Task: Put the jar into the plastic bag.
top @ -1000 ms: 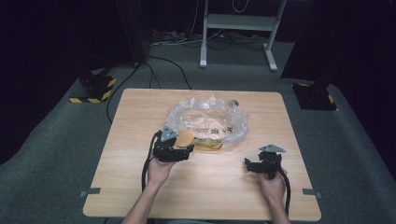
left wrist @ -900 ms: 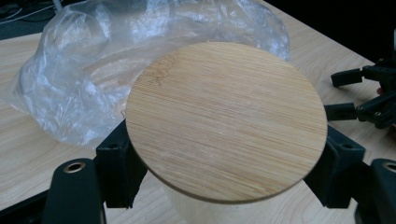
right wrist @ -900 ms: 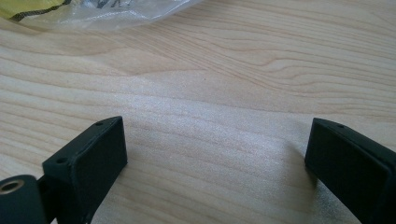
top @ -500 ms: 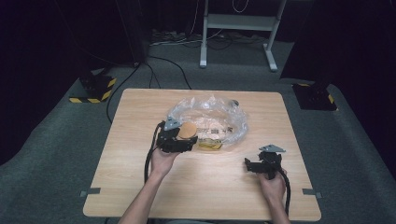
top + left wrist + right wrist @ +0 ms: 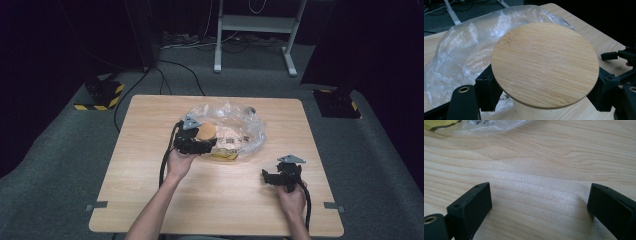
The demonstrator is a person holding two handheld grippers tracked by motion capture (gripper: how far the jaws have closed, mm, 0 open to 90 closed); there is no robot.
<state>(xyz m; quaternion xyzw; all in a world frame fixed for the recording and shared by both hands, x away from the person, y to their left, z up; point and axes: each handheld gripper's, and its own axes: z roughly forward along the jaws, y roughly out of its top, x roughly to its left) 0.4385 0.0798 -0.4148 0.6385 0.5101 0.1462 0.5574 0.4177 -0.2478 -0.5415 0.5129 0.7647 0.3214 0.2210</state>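
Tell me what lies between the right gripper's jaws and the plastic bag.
Bare tabletop. In the right gripper view, the open right gripper faces plain wood up to the plastic bag's edge; the high view agrees.

We count one table (image 5: 150, 200), one clear bag (image 5: 235, 125), and one round wooden disc (image 5: 544, 65). We see two grippers, left (image 5: 202, 145) and right (image 5: 272, 176), and two hands, left (image 5: 177, 162) and right (image 5: 292, 197).

Beyond your desk (image 5: 150, 200), a white metal stand (image 5: 255, 30) sits on grey carpet (image 5: 60, 140). Black-and-yellow striped blocks (image 5: 102, 95) flank the far corners, with cables (image 5: 170, 65) trailing between.
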